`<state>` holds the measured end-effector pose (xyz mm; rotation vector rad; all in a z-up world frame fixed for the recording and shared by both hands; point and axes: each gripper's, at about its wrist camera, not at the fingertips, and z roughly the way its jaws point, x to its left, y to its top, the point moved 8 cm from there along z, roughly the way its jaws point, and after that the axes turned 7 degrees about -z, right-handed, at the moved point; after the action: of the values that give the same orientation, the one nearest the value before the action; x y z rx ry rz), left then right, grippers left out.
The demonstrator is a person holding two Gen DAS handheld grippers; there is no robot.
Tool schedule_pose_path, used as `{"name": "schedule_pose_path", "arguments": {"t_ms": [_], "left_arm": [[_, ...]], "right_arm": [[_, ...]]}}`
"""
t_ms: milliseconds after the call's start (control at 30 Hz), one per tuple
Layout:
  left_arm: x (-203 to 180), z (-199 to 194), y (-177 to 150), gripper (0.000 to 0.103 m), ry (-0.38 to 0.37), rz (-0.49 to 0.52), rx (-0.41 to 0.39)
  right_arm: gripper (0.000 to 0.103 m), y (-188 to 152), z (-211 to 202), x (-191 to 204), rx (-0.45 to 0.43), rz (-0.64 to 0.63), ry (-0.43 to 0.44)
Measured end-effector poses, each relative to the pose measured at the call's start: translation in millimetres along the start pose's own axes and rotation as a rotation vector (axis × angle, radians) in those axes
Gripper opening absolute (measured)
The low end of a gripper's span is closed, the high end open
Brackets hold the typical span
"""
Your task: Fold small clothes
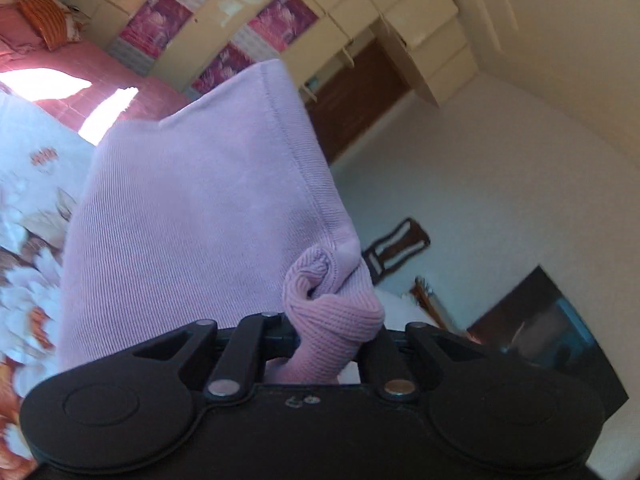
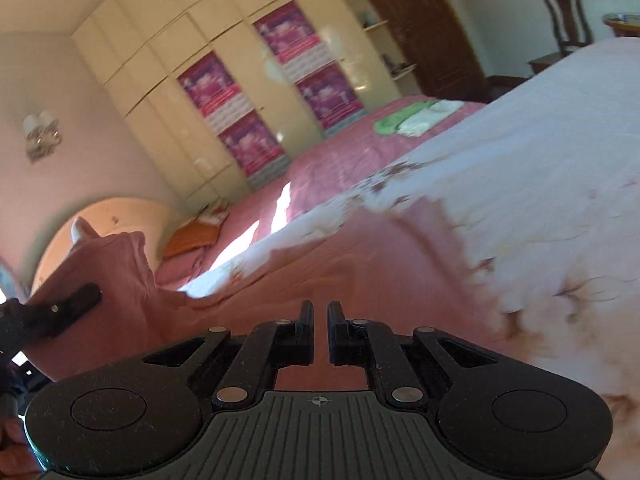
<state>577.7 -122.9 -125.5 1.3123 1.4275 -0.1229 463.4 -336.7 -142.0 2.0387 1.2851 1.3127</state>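
- Left wrist view: left tool (image 1: pixel 320 332) clamped on a bunched edge of the pink knit garment (image 1: pixel 192 216), lifted above the floral bed cover (image 1: pixel 28 184).
- Right wrist view: right tool (image 2: pixel 319 316) narrowed to a slit, nothing between the fingers (image 2: pixel 306 320).
- Same garment (image 2: pixel 116 280) at far left, gripped by the other tool (image 2: pixel 76 300), over the bed (image 2: pixel 540 160).

Left claw (image 1: pixel 328 320) pinches a lifted pink knit garment (image 1: pixel 192 216).
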Motion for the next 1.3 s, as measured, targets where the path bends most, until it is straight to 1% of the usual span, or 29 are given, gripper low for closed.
{"name": "schedule_pose_path", "arguments": {"t_ms": [33,67,100,133,167,200,233,267,300,333,367,400,433,467,500,533,600,700,767,867,967,1033,1100,1133,1200,1233,1300], "left_arm": [[-4,21,-15,0.010,0.015,0.007,0.049],[-5,51,-39,0.011,0.041,0.016,0.137],[-5,73,-61,0.021,0.064,0.022,0.224],[-4,93,-85,0.027,0.095,0.022,0.328],[-9,96,-94,0.029,0.100,0.037,0.339],[-18,89,-95,0.043,0.084,0.063,0.310],[-27,79,-92,0.061,0.051,0.074,0.293],[-34,63,-84,0.062,0.017,0.068,0.250],[-37,50,-74,0.062,-0.001,0.070,0.212],[-36,37,-63,0.062,-0.005,0.085,0.174],[-31,25,-49,0.062,0.028,0.109,0.125],[-22,16,-37,0.063,0.071,0.128,0.087],[-12,7,-26,0.063,0.119,0.153,0.050],[3,0,-17,0.063,0.176,0.167,0.034],[16,-3,-11,0.063,0.238,0.158,0.035],[31,-5,-7,0.063,0.276,0.147,0.041],[51,-5,-1,0.063,0.323,0.125,0.051],[67,-4,7,0.063,0.337,0.093,0.084],[83,-16,2,0.065,0.339,0.090,0.111],[92,-14,-4,0.065,0.338,0.074,0.118],[95,-17,-6,0.066,0.333,0.082,0.109],[96,-14,-6,0.066,0.335,0.094,0.109],[95,-12,-5,0.067,0.334,0.099,0.113],[94,-13,-4,0.066,0.336,0.099,0.118],[92,-11,-2,0.066,0.345,0.111,0.128],[89,-11,-1,0.065,0.349,0.123,0.128],[83,-8,0,0.061,0.349,0.152,0.138]], "right_arm": [[0.007,5,-7,-14,0.003,0.023,-0.010],[0.007,8,-12,-28,0.015,0.048,-0.017],[0.007,11,-18,-41,0.025,0.074,-0.026],[0.008,12,-22,-52,0.034,0.097,-0.030],[0.011,14,-27,-60,0.044,0.119,-0.026],[0.034,15,-33,-66,0.044,0.135,-0.022],[0.067,17,-39,-68,0.031,0.139,-0.017],[0.070,21,-46,-67,0.009,0.128,-0.001],[0.069,24,-51,-63,0.001,0.113,0.023],[0.069,25,-52,-58,0.005,0.101,0.039],[0.067,25,-51,-51,0.011,0.089,0.060],[0.057,24,-47,-42,0.023,0.075,0.089],[0.052,22,-40,-32,0.044,0.058,0.115],[0.052,21,-33,-23,0.069,0.033,0.133],[0.050,17,-23,-13,0.096,-0.002,0.145],[0.049,13,-15,-6,0.118,-0.033,0.151],[0.047,5,2,3,0.155,-0.078,0.143],[0.046,1,22,4,0.187,-0.096,0.134],[0.046,0,33,4,0.213,-0.116,0.122],[0.046,-5,52,1,0.267,-0.132,0.106],[0.046,-9,63,-1,0.304,-0.116,0.140],[0.046,-10,67,2,0.297,-0.119,0.164],[0.046,-11,72,2,0.295,-0.113,0.166],[0.038,-12,73,3,0.295,-0.123,0.159],[0.010,-12,75,9,0.302,-0.198,0.130],[0.009,-11,73,14,0.294,-0.245,0.121],[0.009,-5,65,21,0.263,-0.325,0.093]]}}
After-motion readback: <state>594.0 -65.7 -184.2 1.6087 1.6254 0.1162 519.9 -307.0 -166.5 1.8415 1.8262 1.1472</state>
